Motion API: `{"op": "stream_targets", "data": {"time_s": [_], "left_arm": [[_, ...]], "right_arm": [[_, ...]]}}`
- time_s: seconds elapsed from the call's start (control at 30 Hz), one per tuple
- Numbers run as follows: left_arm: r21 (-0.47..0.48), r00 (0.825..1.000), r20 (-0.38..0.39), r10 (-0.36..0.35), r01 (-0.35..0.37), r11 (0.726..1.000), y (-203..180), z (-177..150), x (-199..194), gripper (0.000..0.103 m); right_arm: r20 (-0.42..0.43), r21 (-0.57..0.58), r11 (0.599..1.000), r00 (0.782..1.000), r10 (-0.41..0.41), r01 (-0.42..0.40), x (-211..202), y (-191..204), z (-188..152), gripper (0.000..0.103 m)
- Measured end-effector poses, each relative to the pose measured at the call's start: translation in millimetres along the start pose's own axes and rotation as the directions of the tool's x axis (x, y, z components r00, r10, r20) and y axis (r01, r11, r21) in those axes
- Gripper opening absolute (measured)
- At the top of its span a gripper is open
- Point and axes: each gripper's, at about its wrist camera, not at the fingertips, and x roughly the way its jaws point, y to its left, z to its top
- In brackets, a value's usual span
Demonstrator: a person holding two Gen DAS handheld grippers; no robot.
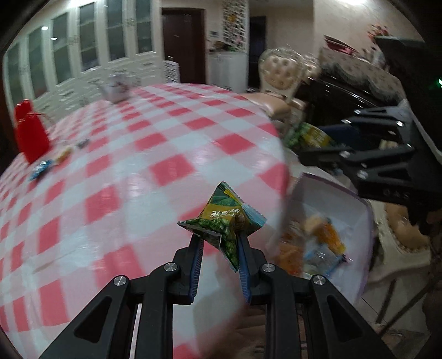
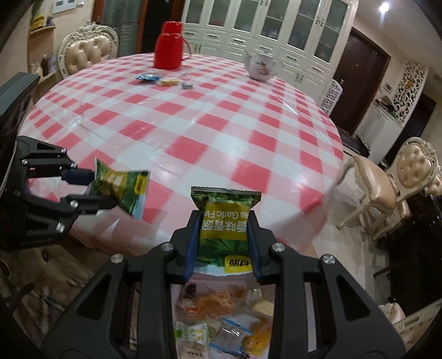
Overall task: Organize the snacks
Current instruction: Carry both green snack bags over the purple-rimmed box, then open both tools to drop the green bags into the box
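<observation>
1. My left gripper (image 1: pixel 218 243) is clamped on a green-and-yellow pea snack packet (image 1: pixel 225 218), crumpled between its blue-padded fingers and held above the near edge of the surface (image 1: pixel 154 132).
2. My right gripper (image 2: pixel 223 232) is closed on a second green pea packet (image 2: pixel 225 223), flat between the fingers, label facing the camera upside down.
3. From the right wrist, the left gripper (image 2: pixel 96 190) and its packet (image 2: pixel 124 190) sit to the left, near mine but apart.
4. A clear plastic bin (image 1: pixel 356 210) sits just off the surface edge, below the right gripper (image 1: pixel 320 143); it holds a jumble of snack packets (image 2: pixel 221 317) in orange, yellow and blue-white wrappers.
5. The surface carries a red-and-white checked cloth. At its far side stand a red thermos jug (image 2: pixel 168 47) and a white floral teapot (image 2: pixel 261 66), with a blue packet (image 2: pixel 147 77), a yellow packet (image 2: pixel 168 81) and a small grey item (image 2: pixel 187 85) between them.
6. Cream tufted chairs (image 2: pixel 386 187) and white glass-door cabinets (image 2: pixel 265 24) ring the room.
</observation>
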Motion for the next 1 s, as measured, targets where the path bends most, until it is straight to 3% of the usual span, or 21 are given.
{"op": "stream_targets", "data": {"time_s": [0.27, 0.5, 0.73, 1.0], "left_arm": [[0.113, 0.996, -0.067, -0.064, 0.071, 0.991, -43.5, 6.8, 24.7, 0.025], [0.22, 0.98, -0.15, -0.13, 0.161, 0.962, -78.1, 7.0, 51.0, 0.025], [0.284, 0.944, -0.271, -0.189, 0.266, 0.921, -110.4, -2.2, 82.9, 0.025], [0.321, 0.876, -0.403, -0.266, 0.408, 0.855, -145.5, -13.7, 115.3, 0.025]], "right_arm": [[-0.087, 0.008, 0.998, 0.994, -0.066, 0.067, 7.1, -32.5, -29.0, 0.036], [-0.199, -0.035, 0.992, 0.971, -0.129, 0.125, 20.6, -54.9, -60.0, 0.036], [-0.306, -0.071, 0.986, 0.937, -0.165, 0.151, 34.6, -69.0, -89.7, 0.036], [-0.433, -0.133, 0.983, 0.884, -0.175, 0.129, 51.3, -75.2, -125.0, 0.036]]}}
